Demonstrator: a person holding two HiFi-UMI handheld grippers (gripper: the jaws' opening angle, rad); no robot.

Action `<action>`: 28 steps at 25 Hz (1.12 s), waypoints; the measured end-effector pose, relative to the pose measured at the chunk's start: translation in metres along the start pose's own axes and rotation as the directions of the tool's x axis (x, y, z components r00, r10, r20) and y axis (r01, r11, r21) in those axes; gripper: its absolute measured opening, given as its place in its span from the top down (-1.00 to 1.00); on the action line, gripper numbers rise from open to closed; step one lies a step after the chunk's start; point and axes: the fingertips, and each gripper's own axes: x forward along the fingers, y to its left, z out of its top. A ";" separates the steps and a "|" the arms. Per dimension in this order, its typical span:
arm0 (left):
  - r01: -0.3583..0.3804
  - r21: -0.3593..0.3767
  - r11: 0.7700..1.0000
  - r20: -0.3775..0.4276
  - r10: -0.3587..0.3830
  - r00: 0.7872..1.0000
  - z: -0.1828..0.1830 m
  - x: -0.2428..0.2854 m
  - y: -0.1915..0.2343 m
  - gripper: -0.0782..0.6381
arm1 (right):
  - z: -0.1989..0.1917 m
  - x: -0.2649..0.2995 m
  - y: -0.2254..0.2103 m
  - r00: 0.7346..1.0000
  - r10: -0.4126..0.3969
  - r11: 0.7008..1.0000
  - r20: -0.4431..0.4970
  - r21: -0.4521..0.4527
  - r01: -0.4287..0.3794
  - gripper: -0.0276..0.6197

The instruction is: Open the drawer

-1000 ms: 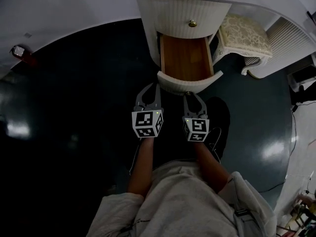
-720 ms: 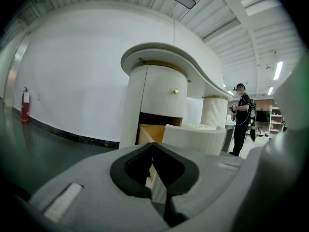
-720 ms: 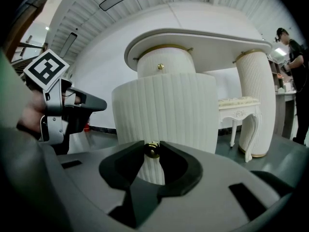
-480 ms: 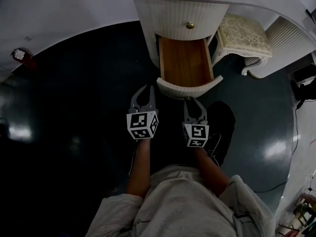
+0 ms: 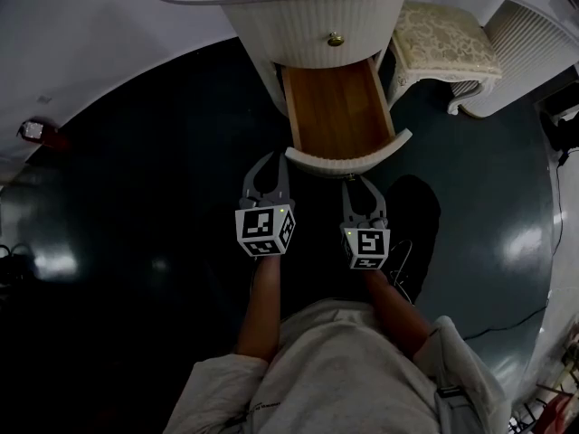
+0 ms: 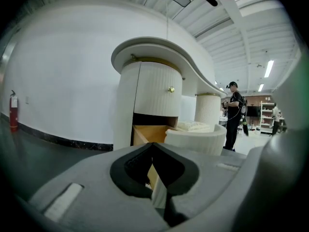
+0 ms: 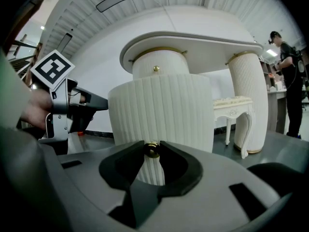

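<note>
This is a large hall, something between a showroom and a test studio, with a set of home furniture staged in it. A ribbed panel ceiling [image 6: 227, 28] carries long strip lights [image 6: 269, 67] high overhead. The dark floor [image 5: 136, 197] is glossy, and a red fire extinguisher [image 6: 13, 111] sits against the plain white wall [image 6: 63, 81]. Open shelving [image 6: 267, 117] stands far back, beyond a person [image 6: 235, 115] wearing strapped-on gear. The domestic part is a white ribbed dressing table [image 7: 193, 45], its drawer [image 5: 339, 107] with a brass knob [image 7: 152, 149], and a cream upholstered stool [image 5: 448, 48].
</note>
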 end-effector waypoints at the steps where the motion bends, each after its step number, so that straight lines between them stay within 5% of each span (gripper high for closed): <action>1: 0.004 0.002 1.000 -0.010 -0.004 1.000 -0.001 0.002 0.001 0.76 | 0.000 0.001 0.000 1.000 -0.006 1.000 0.000 0.016 0.006 0.58; 6: 0.029 -0.018 0.999 -0.108 -0.031 0.994 -0.007 0.006 0.003 0.76 | -0.001 0.006 -0.001 0.995 -0.043 0.997 -0.088 0.057 0.048 0.58; 11: 0.009 -0.019 1.000 -0.184 -0.013 0.983 0.029 -0.013 -0.004 0.76 | -0.004 0.016 -0.003 0.954 -0.077 0.993 -0.290 0.062 0.099 0.58; 14: 0.024 -0.043 0.999 -0.251 -0.034 0.967 0.062 -0.031 -0.019 0.76 | -0.007 0.014 -0.004 0.891 -0.075 0.993 -0.447 0.051 0.109 0.57; 17: 0.047 -0.051 0.998 -0.287 -0.060 0.956 0.105 -0.047 -0.038 0.76 | 0.001 -0.001 -0.008 0.789 -0.083 0.995 -0.609 0.000 0.104 0.57; 19: 0.059 -0.047 0.997 -0.310 -0.071 0.948 0.131 -0.056 -0.048 0.76 | 0.013 -0.021 -0.008 0.727 -0.123 0.992 -0.676 -0.065 0.107 0.87; 21: 0.059 -0.051 0.997 -0.324 -0.072 0.943 0.157 -0.066 -0.054 0.76 | 0.030 -0.043 -0.003 0.695 -0.132 0.991 -0.707 -0.069 0.118 0.87; 28: 0.059 -0.061 0.996 -0.341 -0.077 0.937 0.257 -0.103 -0.082 0.76 | 0.138 -0.108 0.011 0.707 -0.111 0.994 -0.698 -0.081 0.076 0.87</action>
